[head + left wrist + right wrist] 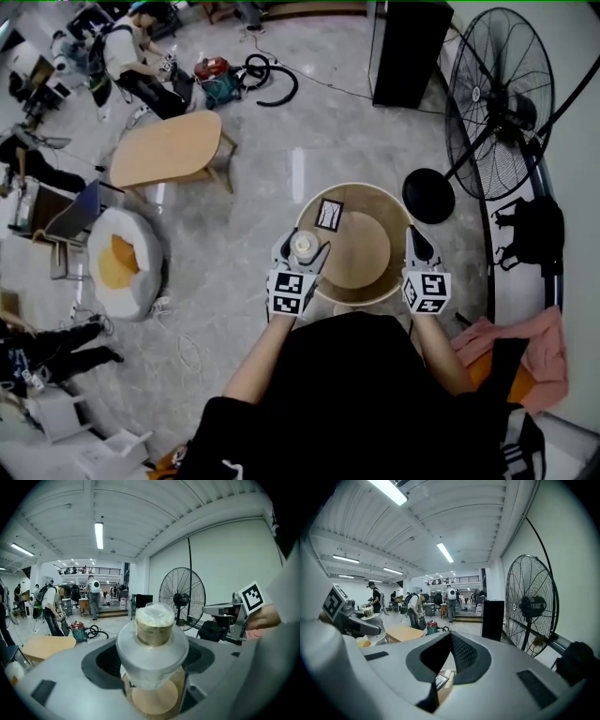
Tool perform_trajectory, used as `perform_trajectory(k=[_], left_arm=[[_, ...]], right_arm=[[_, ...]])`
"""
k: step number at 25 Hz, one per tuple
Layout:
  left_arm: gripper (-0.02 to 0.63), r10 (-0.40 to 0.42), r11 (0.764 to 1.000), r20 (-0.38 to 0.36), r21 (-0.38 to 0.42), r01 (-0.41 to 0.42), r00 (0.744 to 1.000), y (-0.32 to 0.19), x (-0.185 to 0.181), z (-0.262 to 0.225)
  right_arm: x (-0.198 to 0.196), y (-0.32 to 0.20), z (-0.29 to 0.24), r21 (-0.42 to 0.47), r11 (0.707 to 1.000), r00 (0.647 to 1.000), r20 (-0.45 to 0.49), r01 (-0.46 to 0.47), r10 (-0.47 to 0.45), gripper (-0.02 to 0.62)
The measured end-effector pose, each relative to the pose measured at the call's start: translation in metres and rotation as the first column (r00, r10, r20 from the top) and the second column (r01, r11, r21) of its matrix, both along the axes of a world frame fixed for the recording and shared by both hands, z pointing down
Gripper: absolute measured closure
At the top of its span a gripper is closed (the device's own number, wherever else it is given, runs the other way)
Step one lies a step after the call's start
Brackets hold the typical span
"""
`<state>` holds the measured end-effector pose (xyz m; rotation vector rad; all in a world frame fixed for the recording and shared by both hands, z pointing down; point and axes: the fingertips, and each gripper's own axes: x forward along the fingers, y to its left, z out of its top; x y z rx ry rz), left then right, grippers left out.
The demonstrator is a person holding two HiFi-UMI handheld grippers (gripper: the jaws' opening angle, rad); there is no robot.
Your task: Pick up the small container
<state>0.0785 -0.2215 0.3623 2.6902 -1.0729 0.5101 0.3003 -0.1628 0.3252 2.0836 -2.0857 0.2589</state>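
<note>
My left hand-held gripper [301, 254] is clenched on the small container [153, 641]. It is a squat translucent pot with a narrower capped neck and tan contents, pinched across its wide body between the two jaws. It sits over the near left part of the round wooden bench [376, 193], and in the left gripper view it appears to hang clear of the wood, with the bench's inner disc showing beneath it. I judge the pick-up all but made, so the next move calls only for a steady squeeze and a straight rise, keeping the pot upright so the cap stays level. My right hand-held gripper [450, 637] is at the bench's near right edge, jaws drawn together on nothing and well apart from the pot. It has no part in this step. On the far left of the bench lies a black-framed card [329, 214], near the pot but not touching it, and nothing stands above my grip. To my right a pink cloth [531, 337] lies on the floor. Farther off are a big pedestal fan [497, 103], a tall black cabinet [408, 47] and, to the left, an oval wooden table [169, 148].
</note>
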Motion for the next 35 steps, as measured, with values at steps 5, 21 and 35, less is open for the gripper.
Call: perform_trajectory(k=[5,21,35], left_arm=[[0.253,0.013,1.0,0.001,0.003,-0.013,1.0,0.005,0.011,0.0],[0.253,0.01,1.0,0.013,0.0,-0.01,1.0,0.016,0.027,0.007],[0.253,-0.01,1.0,0.004,-0.02,0.01,1.0,0.025,0.026,0.018]], right_arm=[[0.009,0.006,0.002,-0.003,1.0,1.0,-0.008,-0.003,0.003,0.574],[0.028,0.013,0.005,0.012,1.0,1.0,-0.012,-0.002,0.002,0.574],[0.023,0.016,0.006,0.016,1.0,1.0,0.007,0.012,-0.012,0.574]])
